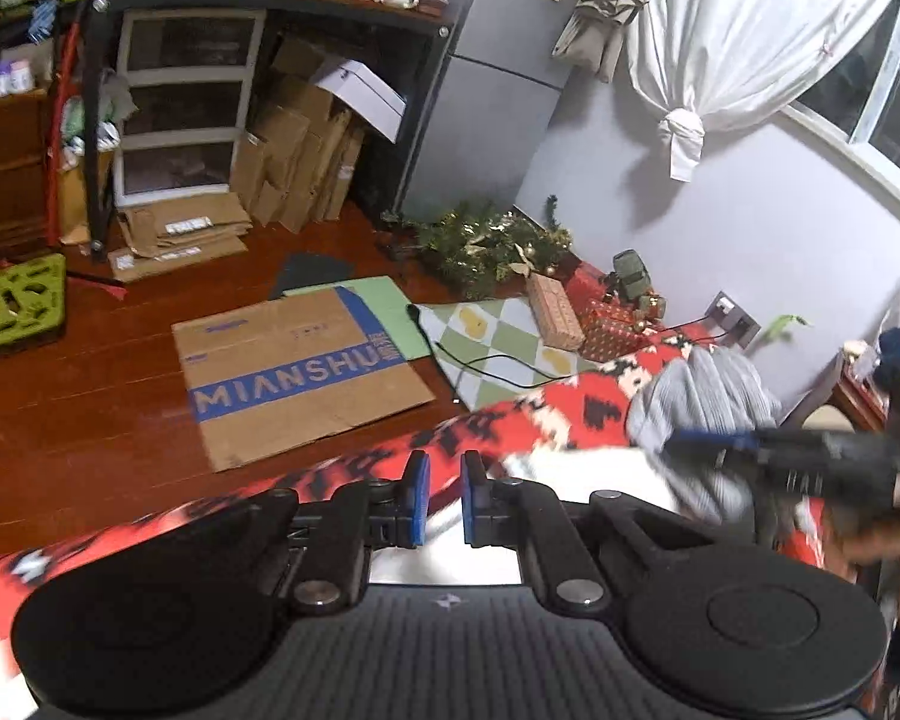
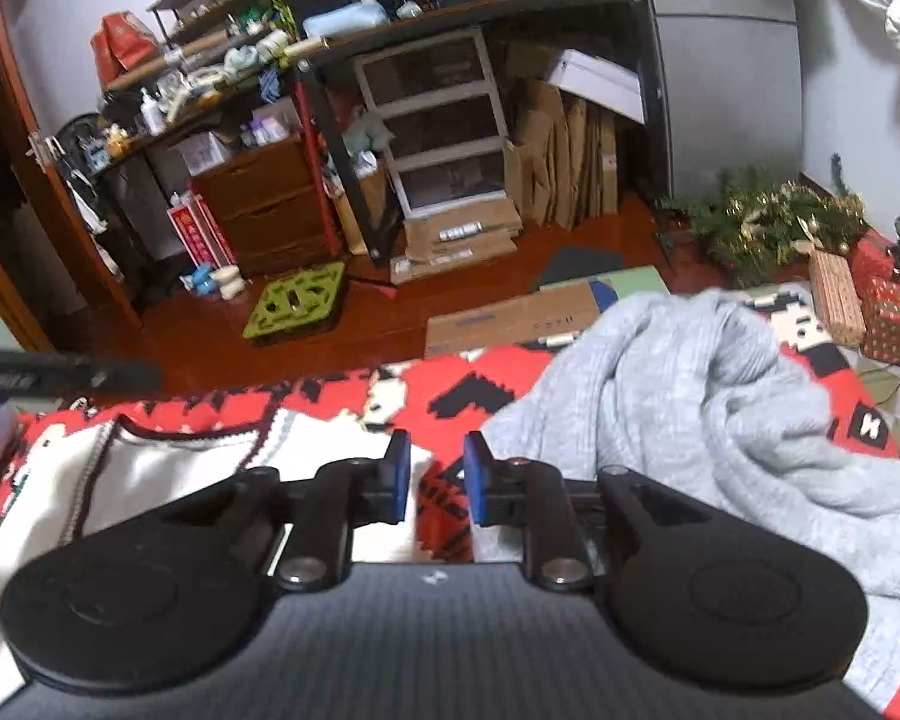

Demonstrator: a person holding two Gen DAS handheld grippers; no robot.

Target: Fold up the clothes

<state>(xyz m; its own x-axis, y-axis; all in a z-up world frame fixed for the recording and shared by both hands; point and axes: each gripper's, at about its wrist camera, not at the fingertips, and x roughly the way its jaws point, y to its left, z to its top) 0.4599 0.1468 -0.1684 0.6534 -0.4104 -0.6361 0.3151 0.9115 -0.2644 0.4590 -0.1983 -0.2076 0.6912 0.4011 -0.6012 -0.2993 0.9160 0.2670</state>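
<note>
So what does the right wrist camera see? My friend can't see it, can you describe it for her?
The right gripper hangs with its blue fingers slightly apart and nothing between them, over a red patterned blanket. A white top lies flat to the left and a crumpled grey sweater to the right, with a cluttered room behind.

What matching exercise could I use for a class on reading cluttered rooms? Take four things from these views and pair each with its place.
Things:
1. grey sweater
2. white garment
3. flattened cardboard box
4. white curtain

Places:
A. knotted by the window
B. flat on the wooden floor
C. heaped on the red blanket, to the right
D. spread on the blanket, to the left

Pairs: 1-C, 2-D, 3-B, 4-A
</note>
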